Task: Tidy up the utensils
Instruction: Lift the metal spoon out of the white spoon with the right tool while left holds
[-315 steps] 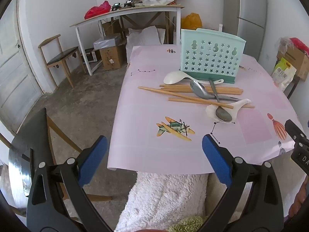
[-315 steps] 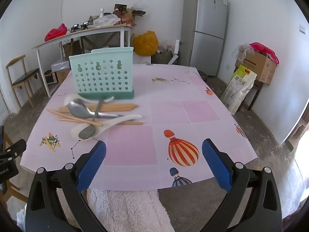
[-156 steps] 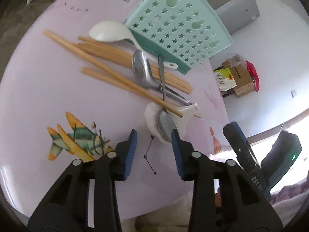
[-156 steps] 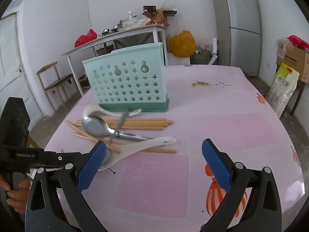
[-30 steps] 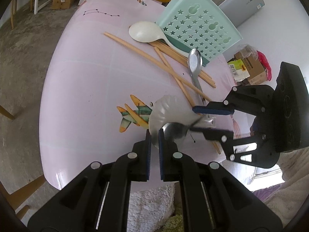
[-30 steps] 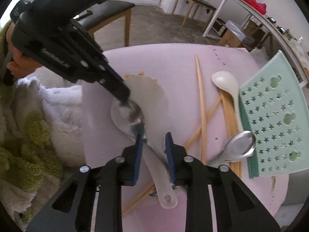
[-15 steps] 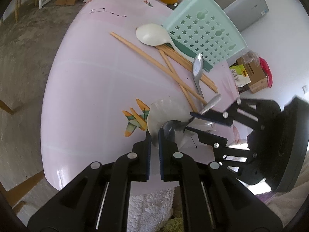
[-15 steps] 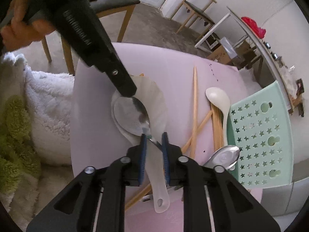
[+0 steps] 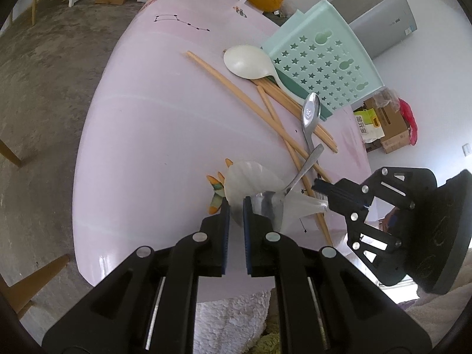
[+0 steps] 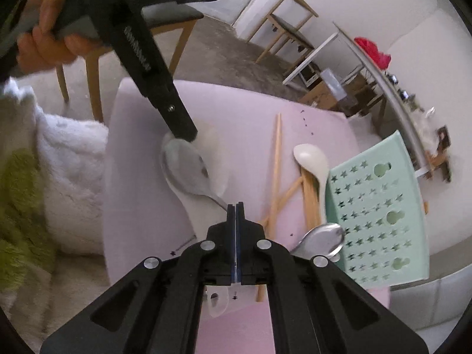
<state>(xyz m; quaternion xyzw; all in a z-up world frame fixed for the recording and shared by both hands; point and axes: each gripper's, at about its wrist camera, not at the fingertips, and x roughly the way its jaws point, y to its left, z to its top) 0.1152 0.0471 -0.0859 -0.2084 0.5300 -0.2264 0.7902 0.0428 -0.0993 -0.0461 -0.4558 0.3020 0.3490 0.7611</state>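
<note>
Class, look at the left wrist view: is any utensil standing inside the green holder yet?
No. The green holder shows nothing inside; spoons and chopsticks lie on the table.

The desk (image 9: 141,135) wears a pale pink cloth, printed with faint squares, a dotted black constellation line and a little plane in orange and green (image 9: 216,190). At about one o'clock stands the utensil holder (image 9: 321,59), mint green, punched with star cut-outs, on a darker teal base. Against it lies a cream-white spoon (image 9: 247,62), and light tan wooden chopsticks (image 9: 250,103) fan out from there. Two metal spoons (image 9: 309,118) shine silver. Nearest me a ladle (image 9: 250,183) is milky, translucent white. Each hand-held gripper (image 9: 234,206) is matte black with blue pads and silver rivets. At six o'clock, a fluffy white and olive-green garment (image 10: 44,177).
</note>
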